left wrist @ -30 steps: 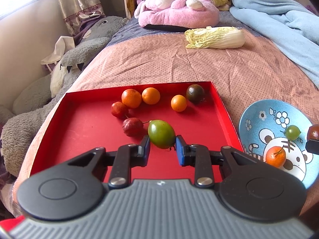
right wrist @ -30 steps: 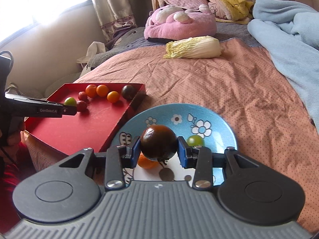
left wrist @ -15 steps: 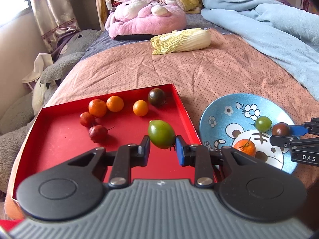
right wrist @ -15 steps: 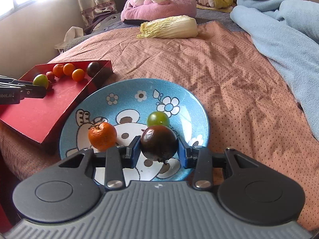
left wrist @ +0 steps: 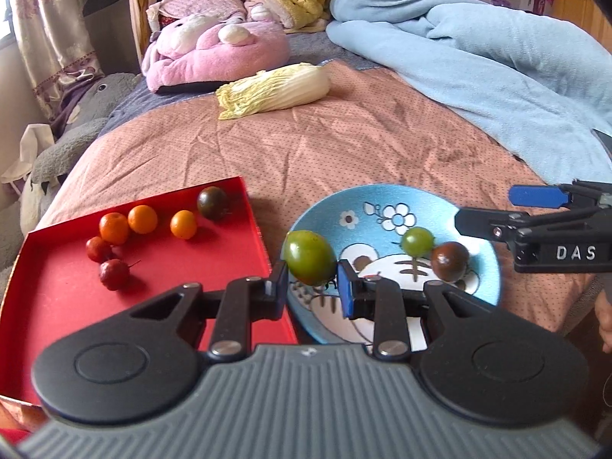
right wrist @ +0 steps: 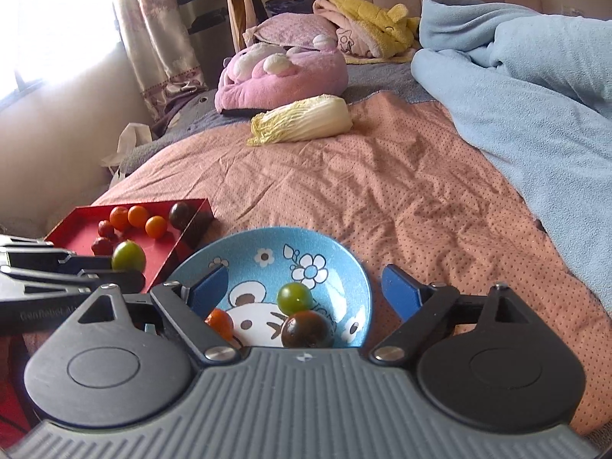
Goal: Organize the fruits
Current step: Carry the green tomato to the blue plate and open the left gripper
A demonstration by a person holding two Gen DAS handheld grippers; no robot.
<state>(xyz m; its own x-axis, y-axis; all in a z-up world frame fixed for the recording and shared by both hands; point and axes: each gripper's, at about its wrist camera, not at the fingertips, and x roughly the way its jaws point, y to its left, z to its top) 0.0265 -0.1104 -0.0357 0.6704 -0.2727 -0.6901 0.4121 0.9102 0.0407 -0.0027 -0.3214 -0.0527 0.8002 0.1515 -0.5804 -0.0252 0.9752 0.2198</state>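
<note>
Red cardboard walls of the tray [left wrist: 252,206] sit at the bed's left edge, holding six small fruits: two red, three orange, one dark [left wrist: 211,202]. The left tongs [left wrist: 311,279] pinch a green tomato [left wrist: 309,256]; a second ago it hung over the tray, and it now hangs at the near left rim of the blue plate [left wrist: 485,244], just right of the tray. The right tongs [right wrist: 306,287] are opening with nothing between them; the dark tomato [right wrist: 308,329] they gripped a moment ago now lies on the plate, touching a smaller green tomato [right wrist: 293,297].

Farther up the pink bedspread [left wrist: 363,137] lies a cabbage [left wrist: 273,90], with a pink plush [left wrist: 218,51] behind it and a blue blanket [left wrist: 478,57] along the right edge.

Only the right wrist view shows the orange fruit [right wrist: 220,322] on the plate, half behind the left blue pad; in the left wrist view the tongs' own body hides it.
</note>
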